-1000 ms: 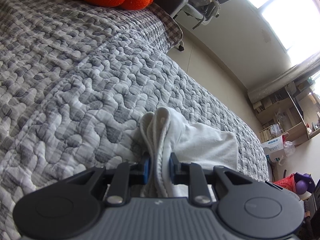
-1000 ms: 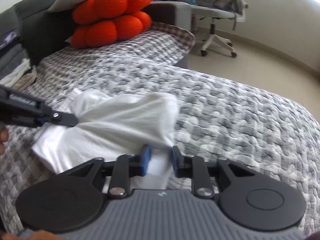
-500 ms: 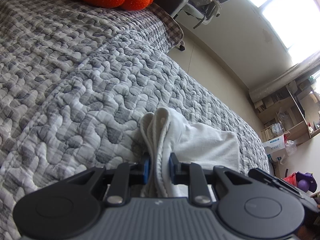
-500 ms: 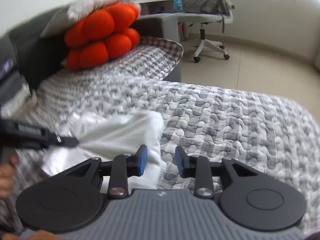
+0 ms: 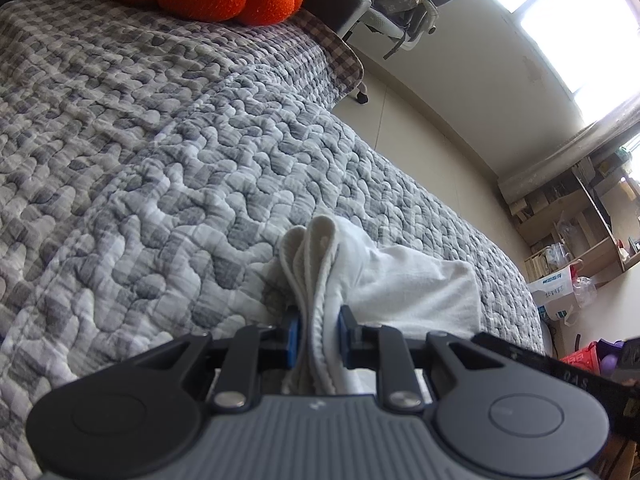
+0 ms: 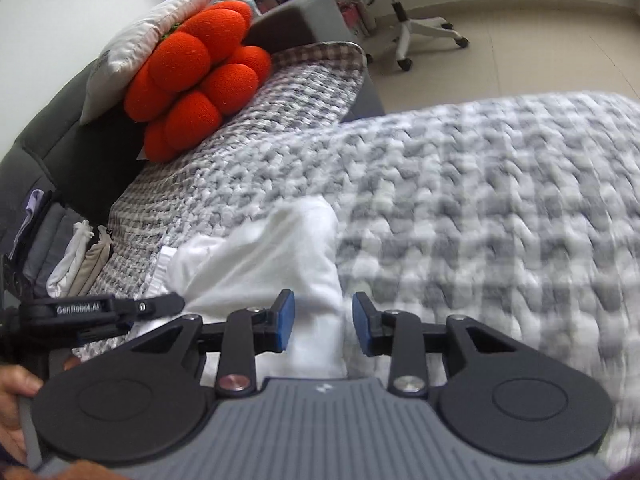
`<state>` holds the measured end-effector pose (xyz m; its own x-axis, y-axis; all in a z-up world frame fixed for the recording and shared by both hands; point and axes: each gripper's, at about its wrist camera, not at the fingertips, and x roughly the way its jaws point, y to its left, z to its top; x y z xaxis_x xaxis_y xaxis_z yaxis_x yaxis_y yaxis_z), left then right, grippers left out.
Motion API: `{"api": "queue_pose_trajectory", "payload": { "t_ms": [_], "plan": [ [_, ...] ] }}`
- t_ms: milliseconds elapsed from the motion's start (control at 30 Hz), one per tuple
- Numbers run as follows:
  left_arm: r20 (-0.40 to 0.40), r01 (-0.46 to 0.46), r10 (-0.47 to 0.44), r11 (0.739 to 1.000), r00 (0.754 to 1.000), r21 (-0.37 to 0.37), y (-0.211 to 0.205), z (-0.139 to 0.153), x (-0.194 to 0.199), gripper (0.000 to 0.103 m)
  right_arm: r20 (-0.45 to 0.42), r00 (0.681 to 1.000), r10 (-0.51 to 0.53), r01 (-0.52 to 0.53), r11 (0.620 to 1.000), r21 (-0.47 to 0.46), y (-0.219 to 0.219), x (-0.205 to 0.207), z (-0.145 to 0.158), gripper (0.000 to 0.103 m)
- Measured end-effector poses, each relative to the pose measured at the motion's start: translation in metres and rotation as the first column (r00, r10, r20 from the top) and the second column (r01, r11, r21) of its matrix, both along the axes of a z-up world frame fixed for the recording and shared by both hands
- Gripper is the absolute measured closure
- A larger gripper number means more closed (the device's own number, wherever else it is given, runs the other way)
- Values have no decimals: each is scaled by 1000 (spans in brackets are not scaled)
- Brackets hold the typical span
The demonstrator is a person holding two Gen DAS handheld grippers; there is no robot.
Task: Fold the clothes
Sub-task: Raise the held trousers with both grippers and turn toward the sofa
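On the bed quilt (image 5: 168, 184): white garment (image 5: 404, 284), partly folded.
Left hand-held gripper (image 5: 317, 338) clamped on its bunched edge; right hand-held gripper (image 6: 323, 327) jaws just opening, apart, cloth between, pads clear.

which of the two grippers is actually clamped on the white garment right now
The left gripper: its blue pads squeeze the white garment's bunched hems. The right gripper stands open, pads clear of the cloth.

Left wrist view sits low, right behind its own fingers, looking across the grey quilt (image 5: 160, 184) toward a bright window. Right wrist view looks down the same quilt toward the orange cushion (image 6: 200, 76). Both take in the white garment (image 5: 400, 284) up close.
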<state>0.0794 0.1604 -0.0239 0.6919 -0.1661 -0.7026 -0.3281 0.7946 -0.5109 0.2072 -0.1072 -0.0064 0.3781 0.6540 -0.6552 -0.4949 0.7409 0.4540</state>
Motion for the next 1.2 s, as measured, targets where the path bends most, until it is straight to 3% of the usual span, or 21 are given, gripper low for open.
{"api": "queue_pose_trajectory", "payload": {
  "t_ms": [200, 233, 267, 567, 700, 767, 833, 1067, 1133, 1200],
  "plan": [
    [2, 3, -4, 1000, 1000, 11, -1, 0, 0, 83, 12, 1000, -17, 16, 998, 58, 19, 19, -17, 68],
    [3, 4, -4, 1000, 1000, 12, -1, 0, 0, 83, 27, 999, -35, 33, 997, 70, 19, 18, -18, 72],
    [4, 4, -4, 1000, 1000, 13, -1, 0, 0, 83, 42, 998, -53, 49, 995, 82, 20, 18, -19, 82],
    [56, -12, 10, 1000, 998, 21, -3, 9, -6, 85, 122, 982, -146, 134, 986, 102, 5, 11, -4, 93],
    [56, -7, 5, 999, 998, 31, -4, 9, -5, 85, 54, 990, -129, 123, 987, 106, 6, 16, -15, 78],
    [52, -4, 2, 1000, 999, 29, -4, 7, -4, 85, -3, 994, -113, 111, 976, 186, 3, 20, -20, 58],
    [43, 0, -1, 1000, 999, 23, -4, 5, -2, 84, -24, 994, -105, 108, 976, 188, 4, 21, -24, 58],
    [27, 14, -14, 1000, 1000, 23, -4, -1, 2, 82, 31, 996, -84, 80, 988, 134, 15, 14, -22, 58],
    [29, 18, -19, 999, 999, 36, -6, -1, 3, 82, 54, 995, -82, 75, 989, 131, 18, 15, -23, 61],
    [34, 14, -15, 999, 999, 44, -7, -1, 2, 85, 76, 993, -91, 81, 989, 126, 20, 16, -25, 81]
  ]
}}
